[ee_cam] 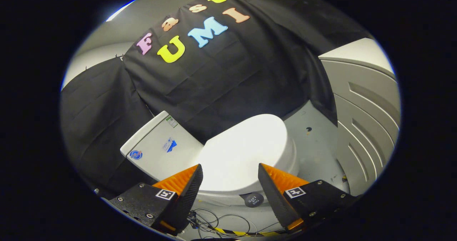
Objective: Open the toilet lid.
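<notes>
Smooth white oval plastic toilet lid (246, 151): down flat, shut over the white toilet bowl (228, 198), bright with glare. Sits just ahead of the tongs (230, 175), seen through the gap between the two fingers, with its near edge level with the fingertips. Not touched by either finger.

Tongs spread wide, pinching nothing. Left finger (182, 191) near the lid's left side, right finger (278, 191) near its right side. A small square black-and-white marker on each finger block.

Left of the lid, touching the bowl's back end: boxy white toilet tank (160, 148) with a flat top and small blue stickers on it; too small to read.

Near the bowl, between the fingers and low down: small round dark grey disc (253, 200) with pale writing, lying by the bowl's near rim. Nearer still: thin dark tangled wires (207, 221) on the floor and a strip of yellow-and-black striped tape (228, 231).

Far side of the lid and to its right: pale grey floor (317, 144) with a small dark spot.

Far right: big grey curved panel with raised ribs (367, 126), standing up from the floor.

Behind the toilet and tank: black cloth booth wall (214, 87), hanging in folds, with a light grey wall (142, 19) above it on the far left.
</notes>
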A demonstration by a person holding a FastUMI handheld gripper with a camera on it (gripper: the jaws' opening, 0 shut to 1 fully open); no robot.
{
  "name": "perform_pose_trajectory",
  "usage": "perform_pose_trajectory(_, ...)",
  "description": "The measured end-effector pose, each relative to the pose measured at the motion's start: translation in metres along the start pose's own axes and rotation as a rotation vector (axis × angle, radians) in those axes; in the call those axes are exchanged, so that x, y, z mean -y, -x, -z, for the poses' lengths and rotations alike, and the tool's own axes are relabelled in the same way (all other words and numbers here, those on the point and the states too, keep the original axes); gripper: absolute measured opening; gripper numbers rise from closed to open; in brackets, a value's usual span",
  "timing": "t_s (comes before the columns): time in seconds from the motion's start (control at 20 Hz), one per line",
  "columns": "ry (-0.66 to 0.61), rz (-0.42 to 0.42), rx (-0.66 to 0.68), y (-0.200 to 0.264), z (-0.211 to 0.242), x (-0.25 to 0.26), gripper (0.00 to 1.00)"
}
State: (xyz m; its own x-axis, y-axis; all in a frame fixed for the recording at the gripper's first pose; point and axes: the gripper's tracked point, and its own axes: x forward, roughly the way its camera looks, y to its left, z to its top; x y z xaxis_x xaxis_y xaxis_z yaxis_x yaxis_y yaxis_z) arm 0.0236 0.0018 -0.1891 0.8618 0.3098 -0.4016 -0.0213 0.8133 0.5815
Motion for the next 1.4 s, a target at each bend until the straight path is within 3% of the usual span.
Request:
perform_pose_trajectory(0.9,-0.317,0.048,-0.244,-0.028,0.082,0.045,0.94)
perform_pose_trajectory(1.2,-0.475,0.014,-0.301,-0.035,0.102,0.041,0.82)
perform_pose_trajectory(1.4,-0.596,-0.013,-0.317,-0.040,0.108,0.036,0.67)
